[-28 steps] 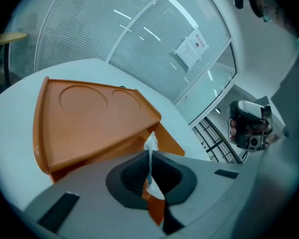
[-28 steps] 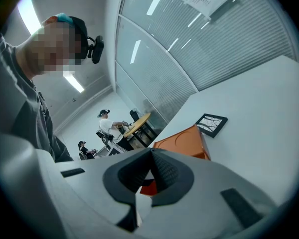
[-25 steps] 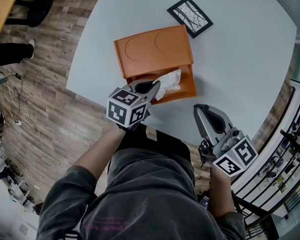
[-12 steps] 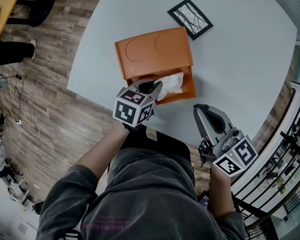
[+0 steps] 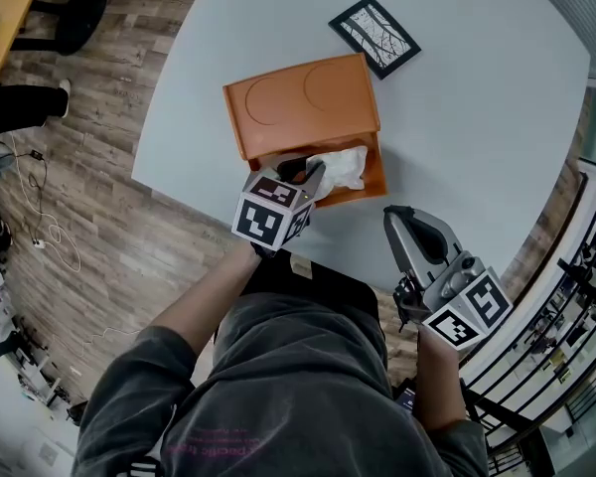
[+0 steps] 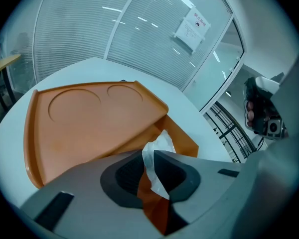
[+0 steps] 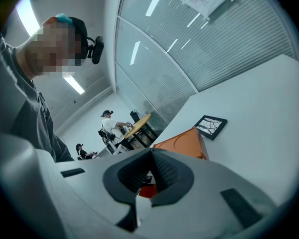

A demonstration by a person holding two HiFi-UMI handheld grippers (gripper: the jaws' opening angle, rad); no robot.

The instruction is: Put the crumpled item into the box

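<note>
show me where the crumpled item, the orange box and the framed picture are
crumpled item (image 5: 343, 167): head view, on its white bunched middle
orange box (image 5: 298, 97): head view, on its flat lid panel
framed picture (image 5: 374, 34): head view, on the middle of the print

The grey left gripper has just been opening its dark-padded jaws, and between them a white crumpled tissue-like scrap lies against one pad, above the orange plastic box with two round hollows in its lid, on a pale table.
</note>
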